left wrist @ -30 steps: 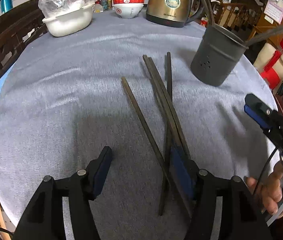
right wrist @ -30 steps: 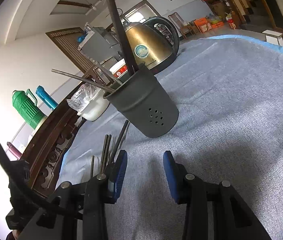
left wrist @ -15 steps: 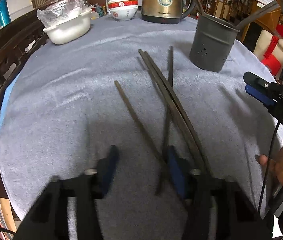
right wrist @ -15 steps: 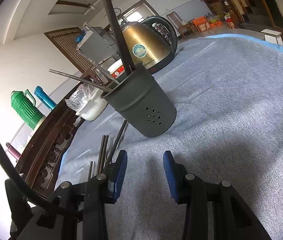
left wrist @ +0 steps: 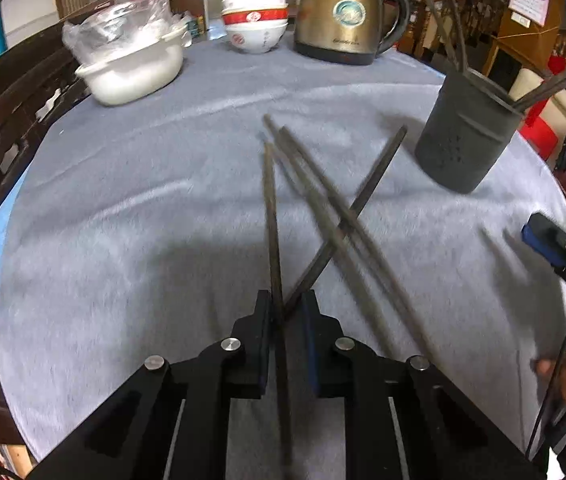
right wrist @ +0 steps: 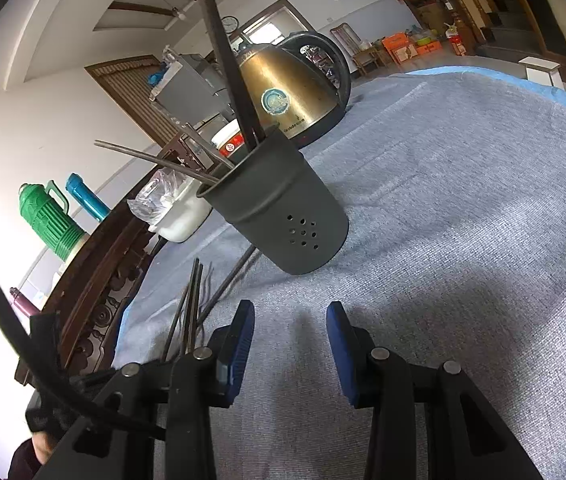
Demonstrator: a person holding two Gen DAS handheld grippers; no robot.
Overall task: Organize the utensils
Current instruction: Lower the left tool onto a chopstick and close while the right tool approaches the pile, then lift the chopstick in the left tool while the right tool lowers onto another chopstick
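Left gripper (left wrist: 286, 312) jaws closing, nearly together, one dark chopstick (left wrist: 271, 216) between them, another crossing just beside; contact can't be told. Right gripper (right wrist: 289, 342) part open, nothing between its jaws. More loose chopsticks (left wrist: 347, 216) lie beyond on grey cloth (left wrist: 123, 200). Farther off, utensil cup (left wrist: 465, 140) stands with chopsticks inside, then kettle (left wrist: 343, 12).
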